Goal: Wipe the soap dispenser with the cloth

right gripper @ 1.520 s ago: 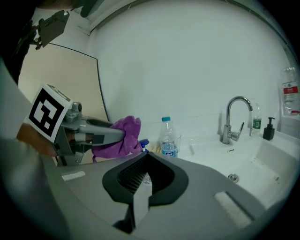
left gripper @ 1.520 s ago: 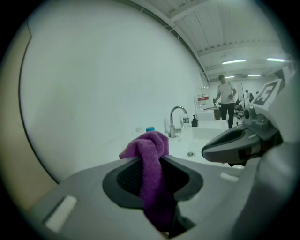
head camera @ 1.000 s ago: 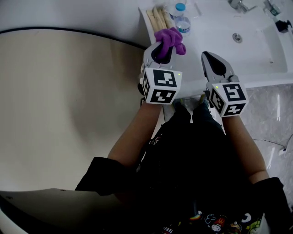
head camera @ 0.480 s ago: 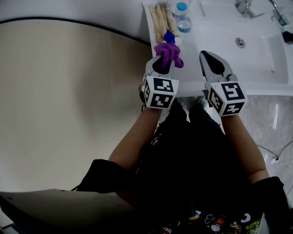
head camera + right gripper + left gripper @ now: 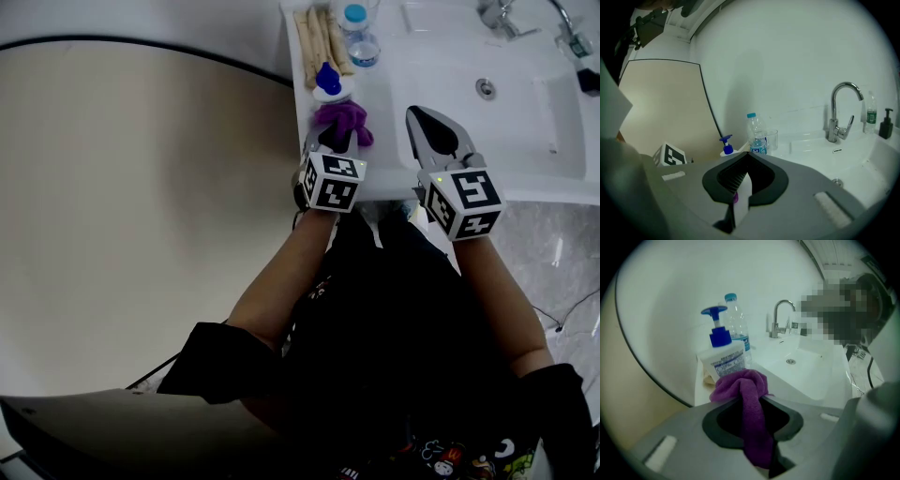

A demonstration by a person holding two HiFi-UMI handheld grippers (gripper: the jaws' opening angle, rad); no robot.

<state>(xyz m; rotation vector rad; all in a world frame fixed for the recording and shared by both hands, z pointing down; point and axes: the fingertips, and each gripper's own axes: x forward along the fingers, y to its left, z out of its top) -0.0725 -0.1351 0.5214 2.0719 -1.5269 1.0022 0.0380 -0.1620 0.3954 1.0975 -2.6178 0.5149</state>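
Beside soap dispenser (image 5: 723, 363), left hand-held gripper (image 5: 754, 399) pinching cloth (image 5: 740, 383), right hand-held gripper (image 5: 747, 154) pressed together

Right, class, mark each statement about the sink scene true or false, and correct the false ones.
1. The left gripper is shut on a purple cloth. True.
2. The soap dispenser has a red pump. False: the pump is blue.
3. The right gripper holds the water bottle. False: its jaws are together on nothing, and the bottle stands on the counter beyond the dispenser.
4. In the head view, the soap dispenser stands to the left of the basin. True.
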